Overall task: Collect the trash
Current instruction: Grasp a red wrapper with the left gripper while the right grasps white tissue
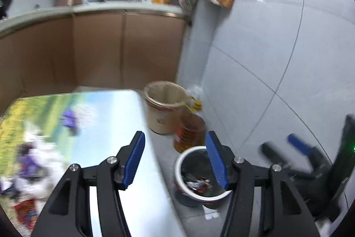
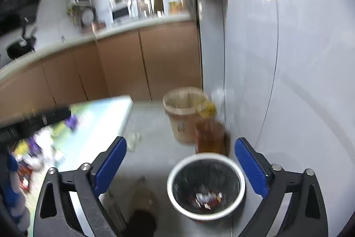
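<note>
**Grippers empty above the white-rimmed bin**

Trash sits in two places. Crumpled wrappers [image 2: 207, 198] lie at the bottom of the small white-rimmed bin [image 2: 177, 199], which stands on the grey floor tiles near the right edge of the table [image 2: 106, 123]. More litter [image 1: 28, 161], purple, white and red, lies on the near left part of the table, blurred too much to tell the pieces apart.

From the left wrist view, the left gripper [image 1: 175, 161] has its jaws spread wide with nothing between them; its left blue pad [image 1: 134, 159] hangs over the table edge and its right blue pad [image 1: 216, 161] over the bin's rim. The right gripper [image 1: 286, 148] shows as a blur at the right of that view, over the floor beside the bin.

From the right wrist view, the right gripper [image 2: 180, 166] is likewise wide and holds nothing, with the bin's mouth between its fingers and slightly to the right.

Farther off, a beige bin [image 2: 186, 117] lined with a bag stands on the floor, and an amber oil jug [image 2: 209, 137] with a yellow cap stands just beside it, between it and the white-rimmed bin. Brown cabinets [image 2: 124, 68] under a pale counter run across the far side, and a grey tiled wall [image 2: 288, 59] fills the right.
</note>
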Demonstrator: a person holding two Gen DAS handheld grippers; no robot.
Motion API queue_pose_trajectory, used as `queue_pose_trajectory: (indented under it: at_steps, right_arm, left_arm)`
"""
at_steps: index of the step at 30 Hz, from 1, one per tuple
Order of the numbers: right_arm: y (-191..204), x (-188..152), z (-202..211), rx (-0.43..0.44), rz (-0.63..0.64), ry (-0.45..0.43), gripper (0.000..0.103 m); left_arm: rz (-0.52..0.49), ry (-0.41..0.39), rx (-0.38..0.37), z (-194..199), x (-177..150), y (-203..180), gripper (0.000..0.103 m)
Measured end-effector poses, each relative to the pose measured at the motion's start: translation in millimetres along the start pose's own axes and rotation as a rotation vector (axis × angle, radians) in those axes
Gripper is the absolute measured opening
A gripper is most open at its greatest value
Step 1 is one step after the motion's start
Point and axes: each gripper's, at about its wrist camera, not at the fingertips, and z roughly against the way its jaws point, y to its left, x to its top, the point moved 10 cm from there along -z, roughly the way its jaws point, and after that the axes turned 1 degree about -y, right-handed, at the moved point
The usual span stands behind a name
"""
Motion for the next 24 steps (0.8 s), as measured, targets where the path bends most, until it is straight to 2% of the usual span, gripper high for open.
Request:
queue_pose_trajectory:
  at_steps: [5,7,15,20,24]
  right_arm:
    - [39,28,41,0.112,0.019,-0.040,0.099]
    - [61,32,51,0.165,0.042,-0.049,0.103]
    - [133,22,62,0.355,0.075,-0.039,0.103]
    - [191,-7,32,0.452,0.153,0.082,0.103]
    - [231,-39,-3,0.533,0.200,0.199,0.103]
  left_arm:
    - [0.042,-0.040,0.086,54,-8,52,0.056]
    - [0.054,-0.043,0.120,68,-16,73,0.056]
    - [0.109,-0.048,0.257,112,-63,164,0.058]
    - [0.156,0.029,0.319,116,-109,220,0.058]
    - [0.160,0.105,0.324,100,-132,235,0.058]
